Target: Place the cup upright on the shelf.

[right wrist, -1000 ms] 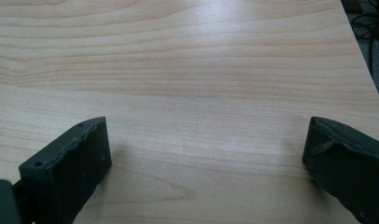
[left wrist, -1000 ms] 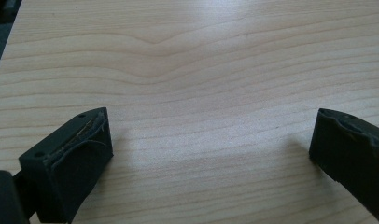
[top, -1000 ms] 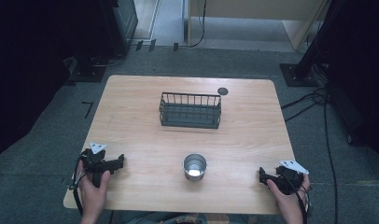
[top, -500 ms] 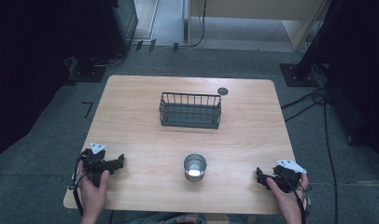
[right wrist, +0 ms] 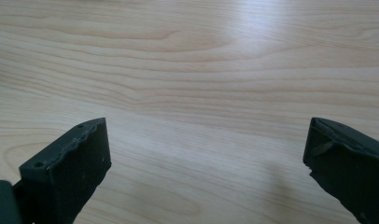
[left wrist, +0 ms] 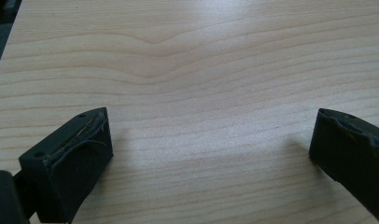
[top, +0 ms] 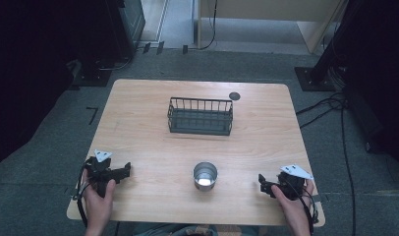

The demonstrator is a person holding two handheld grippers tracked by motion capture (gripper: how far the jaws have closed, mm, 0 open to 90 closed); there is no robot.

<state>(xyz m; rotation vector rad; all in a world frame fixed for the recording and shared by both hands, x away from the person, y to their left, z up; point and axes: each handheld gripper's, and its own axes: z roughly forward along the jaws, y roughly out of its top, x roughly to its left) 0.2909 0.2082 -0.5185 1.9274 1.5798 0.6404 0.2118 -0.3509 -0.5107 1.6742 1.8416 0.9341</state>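
Note:
A small metal cup [top: 205, 176] stands upright near the front middle of the wooden table [top: 138, 123]. Behind it, at the table's centre back, sits a black wire basket [top: 201, 116], which looks empty. My left gripper [top: 123, 171] rests at the front left of the table, held in a hand, its jaws pointing right toward the cup. In the left gripper view the left gripper [left wrist: 211, 154] is open over bare wood. My right gripper [top: 264, 185] rests at the front right, jaws pointing left. The right gripper [right wrist: 206, 158] is open too, with nothing between its jaws.
A small dark round disc [top: 234, 96] lies on the table behind the basket's right end. Cables [top: 335, 105] trail over the grey floor to the right. Dark equipment stands beyond the table's far left corner.
The right gripper has slid slightly left along the front edge. The left gripper, cup and basket have stayed in place.

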